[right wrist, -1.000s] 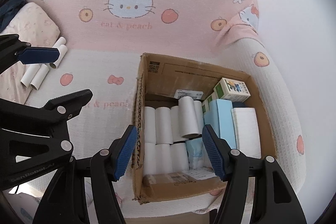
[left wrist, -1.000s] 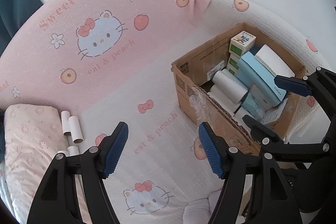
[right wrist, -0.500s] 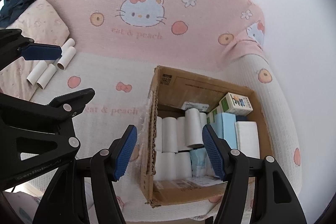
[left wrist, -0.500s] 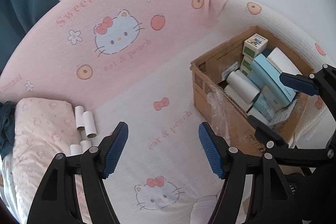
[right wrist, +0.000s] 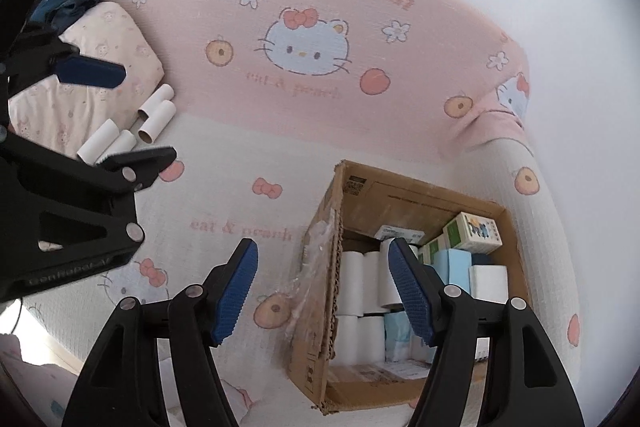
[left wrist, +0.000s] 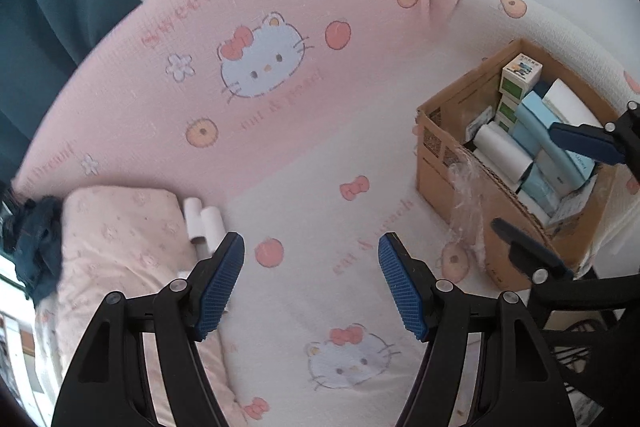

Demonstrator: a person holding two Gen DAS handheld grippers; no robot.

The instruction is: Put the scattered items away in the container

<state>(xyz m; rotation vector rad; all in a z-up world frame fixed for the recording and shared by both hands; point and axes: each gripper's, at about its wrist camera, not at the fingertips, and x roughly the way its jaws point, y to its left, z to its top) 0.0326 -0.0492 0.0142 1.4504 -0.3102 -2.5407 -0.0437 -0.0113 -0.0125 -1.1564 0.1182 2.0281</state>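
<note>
Far left: dark blue cloth (left wrist: 34,247), bunched at the end of the sofa, touching the pillow.

Pillow (left wrist: 120,239): pale pink, small printed motifs, lying on the seat against the backrest.

Paper roll cores (right wrist: 132,125): four white tubes visible from the right wrist view, lying on the seat just beside the pillow, at the foot of the backrest; two sit nearer the backrest, two nearer the front. From the left wrist view only two show clearly (left wrist: 202,221); the rest are behind the gripper finger.

Left gripper (left wrist: 310,283): jaws spread wide, nothing between the blue pads, hovering above the seat with the tubes just off its left finger.

Sofa cover (left wrist: 260,27): pink backrest with cat-face print, "Sweet Dream" and "eat & peach" lettering, peaches, flowers; white seat (right wrist: 240,211) with bows and peaches.

Right gripper (right wrist: 322,289): jaws spread wide, holding nothing, poised over the left wall of the box.

Cardboard box (right wrist: 420,195): open-topped, on the seat at the right end, near the armrest. Loose clear tape (right wrist: 316,267) hangs from its left wall. Contents: white rolls (right wrist: 362,279) standing in rows at left; light blue cartons (right wrist: 452,267) centre; green-and-white small boxes (right wrist: 474,233) toward the back; a white packet (right wrist: 488,281) at right.
</note>
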